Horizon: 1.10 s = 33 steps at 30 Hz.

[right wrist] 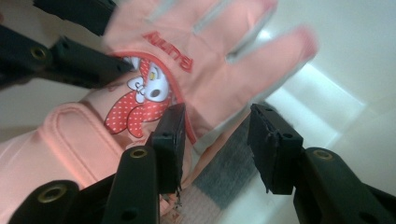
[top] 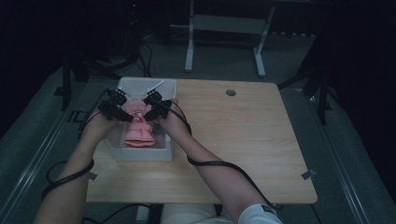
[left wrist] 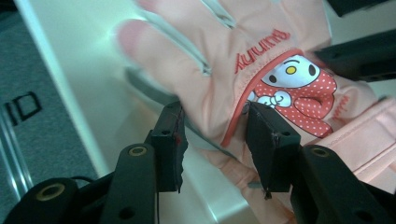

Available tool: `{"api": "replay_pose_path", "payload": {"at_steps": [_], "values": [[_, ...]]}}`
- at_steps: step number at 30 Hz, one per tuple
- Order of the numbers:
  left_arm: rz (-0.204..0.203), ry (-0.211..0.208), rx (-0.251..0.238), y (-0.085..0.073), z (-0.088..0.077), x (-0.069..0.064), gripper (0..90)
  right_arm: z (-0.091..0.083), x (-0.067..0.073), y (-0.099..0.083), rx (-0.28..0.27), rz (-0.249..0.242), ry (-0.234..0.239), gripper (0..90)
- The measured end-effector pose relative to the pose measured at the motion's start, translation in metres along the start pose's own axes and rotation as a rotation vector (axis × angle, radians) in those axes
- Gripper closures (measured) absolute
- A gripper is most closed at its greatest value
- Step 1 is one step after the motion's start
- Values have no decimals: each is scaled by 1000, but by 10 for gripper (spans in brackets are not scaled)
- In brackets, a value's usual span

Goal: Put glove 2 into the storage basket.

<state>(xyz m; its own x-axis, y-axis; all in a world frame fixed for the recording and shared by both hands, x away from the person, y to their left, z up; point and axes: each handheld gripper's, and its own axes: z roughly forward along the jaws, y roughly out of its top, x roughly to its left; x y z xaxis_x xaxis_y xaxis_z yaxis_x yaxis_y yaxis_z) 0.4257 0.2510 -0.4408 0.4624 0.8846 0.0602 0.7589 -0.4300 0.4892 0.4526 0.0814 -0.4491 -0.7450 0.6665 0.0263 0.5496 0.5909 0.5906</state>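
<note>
Pink glove (top: 139, 131) lies in the white box (top: 140, 154) on the surface (top: 243, 140). Both grippers, left (left wrist: 215, 140) and right (right wrist: 215, 140), straddle its edges part-open, pressing nothing. Lift both straight up so no fabric snags.

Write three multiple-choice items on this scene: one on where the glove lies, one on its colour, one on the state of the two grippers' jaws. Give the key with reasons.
1. Where does the glove lie?
A. In the white box
B. On the bare table top
C. On the floor

2. What colour is the glove?
A. Blue
B. Pink
C. Green

3. How do the jaws of the left gripper and the right gripper stand?
A. Both pressed shut with nothing between
B. Both apart
C. One shut, one apart

Key: 1 A, the high view shows the glove inside the box walls; 2 B, it is pink with a red dotted cartoon patch; 3 B, each gripper view shows a gap between its jaws at the glove's edge.
</note>
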Motion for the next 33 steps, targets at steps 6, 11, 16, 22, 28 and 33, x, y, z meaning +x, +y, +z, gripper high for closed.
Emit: {"api": "replay_pose_path", "payload": {"at_steps": [6, 11, 16, 22, 28, 33], "values": [[-4, 5, -20, 2, -8, -2, 529, -3, 1, -1, -19, -18, 8, 513], [7, -8, -49, 3, -15, -8, 527, -16, -4, -3, -58, -9, 48, 500], [25, -39, -104, 7, -28, -23, 527, -45, -15, -4, -131, -11, 78, 454], [58, -87, -153, 16, -40, -43, 528, -80, -32, -15, -185, -28, 111, 347], [109, -156, -209, 32, -49, -78, 455, -100, -52, -34, -215, -19, 163, 211], [119, -190, -224, 41, -47, -99, 339, -109, -69, -54, -220, -9, 167, 190]]}}
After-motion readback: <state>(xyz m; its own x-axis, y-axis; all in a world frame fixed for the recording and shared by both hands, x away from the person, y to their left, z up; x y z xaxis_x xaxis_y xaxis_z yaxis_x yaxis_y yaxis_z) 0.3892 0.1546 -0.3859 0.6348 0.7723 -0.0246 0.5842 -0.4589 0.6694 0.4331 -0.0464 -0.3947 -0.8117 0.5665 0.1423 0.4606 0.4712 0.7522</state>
